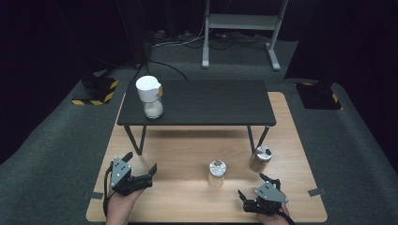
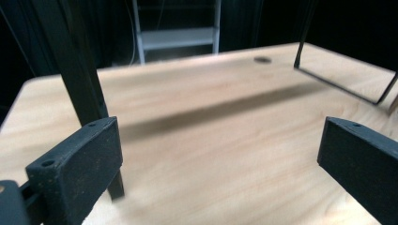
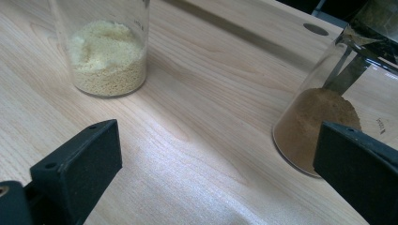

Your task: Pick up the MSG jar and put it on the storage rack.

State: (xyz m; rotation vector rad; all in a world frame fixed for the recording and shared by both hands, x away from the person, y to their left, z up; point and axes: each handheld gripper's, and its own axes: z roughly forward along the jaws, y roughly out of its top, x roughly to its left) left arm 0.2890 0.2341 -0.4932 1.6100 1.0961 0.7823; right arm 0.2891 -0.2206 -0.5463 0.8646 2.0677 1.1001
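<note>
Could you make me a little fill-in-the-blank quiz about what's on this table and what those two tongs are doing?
1. The white-lidded jar stands on the small ____ shelf.
2. Both the left tongs and the right tongs have their jaws ____, holding nothing.
3. The jar of pale yellow grains and the jar of ____ powder stand on the wooden tabletop.

Missing words: black; open; brown

Each hand is gripping a black two-jaw tool: the left gripper [image 1: 140, 168] and the right gripper [image 1: 255, 186]. Grey three-cornered plates are topping both. A screw hole is showing in each blocky jaw.
</note>
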